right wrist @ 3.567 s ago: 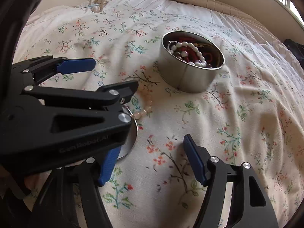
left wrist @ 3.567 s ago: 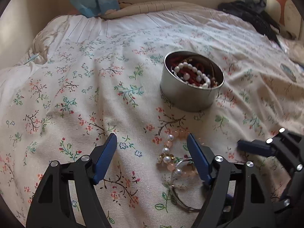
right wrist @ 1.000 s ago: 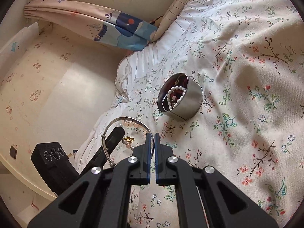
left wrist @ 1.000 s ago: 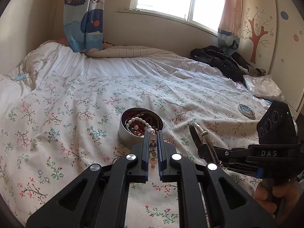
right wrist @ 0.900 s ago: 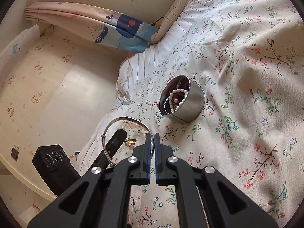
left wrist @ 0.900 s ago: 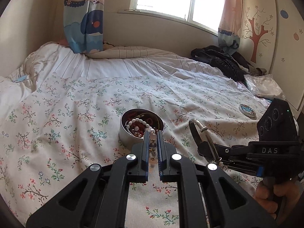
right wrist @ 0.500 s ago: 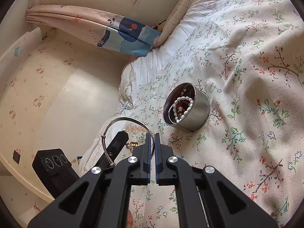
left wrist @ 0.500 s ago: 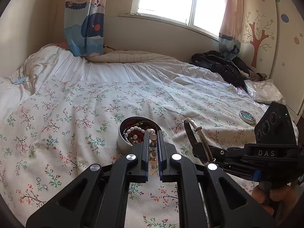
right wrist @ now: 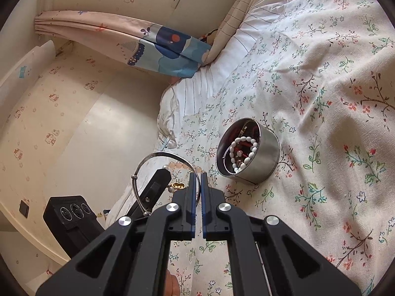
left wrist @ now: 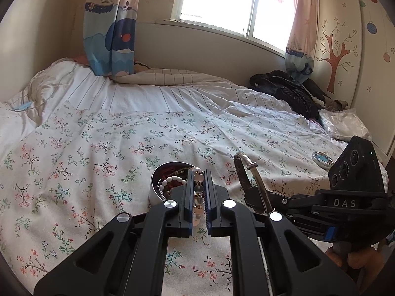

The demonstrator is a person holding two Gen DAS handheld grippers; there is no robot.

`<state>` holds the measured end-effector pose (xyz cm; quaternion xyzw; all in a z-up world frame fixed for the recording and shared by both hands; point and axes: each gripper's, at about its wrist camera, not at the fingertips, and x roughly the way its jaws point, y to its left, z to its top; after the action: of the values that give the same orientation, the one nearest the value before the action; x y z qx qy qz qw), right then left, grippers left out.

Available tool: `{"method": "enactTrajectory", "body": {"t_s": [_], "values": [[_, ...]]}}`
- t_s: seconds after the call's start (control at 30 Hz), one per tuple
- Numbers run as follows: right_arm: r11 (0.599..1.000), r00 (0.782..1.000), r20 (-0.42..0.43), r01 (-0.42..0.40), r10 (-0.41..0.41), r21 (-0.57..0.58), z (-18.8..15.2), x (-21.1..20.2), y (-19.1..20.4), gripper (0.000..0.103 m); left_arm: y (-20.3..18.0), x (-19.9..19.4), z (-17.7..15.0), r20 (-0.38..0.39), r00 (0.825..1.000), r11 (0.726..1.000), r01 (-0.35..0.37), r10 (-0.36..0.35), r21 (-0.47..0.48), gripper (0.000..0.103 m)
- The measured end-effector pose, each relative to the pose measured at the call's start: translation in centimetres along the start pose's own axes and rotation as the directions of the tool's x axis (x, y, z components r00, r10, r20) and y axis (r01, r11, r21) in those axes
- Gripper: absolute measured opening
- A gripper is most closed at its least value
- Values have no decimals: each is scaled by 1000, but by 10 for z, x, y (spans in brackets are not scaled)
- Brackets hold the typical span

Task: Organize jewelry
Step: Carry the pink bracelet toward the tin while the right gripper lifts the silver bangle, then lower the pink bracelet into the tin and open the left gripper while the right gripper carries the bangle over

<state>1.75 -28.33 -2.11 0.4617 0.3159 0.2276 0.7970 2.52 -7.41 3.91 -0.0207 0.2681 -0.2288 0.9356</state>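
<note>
While both pieces hang clear of the floral bedspread (left wrist: 103, 153), each gripper has its jaws pinched nearly together on 1 item, which seems meant to lift them apart before they go into the steel tin (right wrist: 261, 157). The left gripper (left wrist: 197, 192) is clamped on the pink bead bracelet (left wrist: 198, 190), whose beads stack up between the blue pads, and it tilts gently down toward the tin (left wrist: 155, 187), which sits just past its tips at 11 o'clock. The right gripper (right wrist: 198, 187) is closed tight on the thin silver bangle (right wrist: 158, 157), gripping the hoop at its near rim so that the loop stands up at 10 o'clock from the tips. In the left wrist view that bangle (left wrist: 251, 172) rises at 2 o'clock, held by the right gripper (left wrist: 249, 192) coming in from 3 o'clock, with the person's hand (left wrist: 355, 259) under its handle. In the right view the bracelet (right wrist: 177, 166) shows through the hoop, so the 2 pieces may be looped together, though I cannot be sure. The tin, at 2 o'clock there, already holds a white bead bracelet (right wrist: 243, 154) and red cords; both loads are held short of it
</note>
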Motion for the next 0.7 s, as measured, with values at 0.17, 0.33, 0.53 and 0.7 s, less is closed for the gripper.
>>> {"method": "enactTrajectory", "body": {"t_s": [0.17, 0.33, 0.53, 0.7], "values": [[1000, 1000, 4, -6, 6, 13, 5, 4, -3, 5, -2, 6, 4, -2, 1000, 1000, -2, 2, 1, 7], [999, 1000, 3, -7, 7, 31, 12, 10, -7, 5, -1, 14, 7, -2, 1000, 1000, -1, 1, -7, 7], [999, 1000, 1, -8, 8, 38, 17, 13, -8, 5, 0, 19, 8, -2, 1000, 1000, -2, 2, -10, 7], [999, 1000, -9, -4, 5, 42, 21, 19, -10, 5, 1, 26, 11, -4, 1000, 1000, -3, 3, -12, 7]]}}
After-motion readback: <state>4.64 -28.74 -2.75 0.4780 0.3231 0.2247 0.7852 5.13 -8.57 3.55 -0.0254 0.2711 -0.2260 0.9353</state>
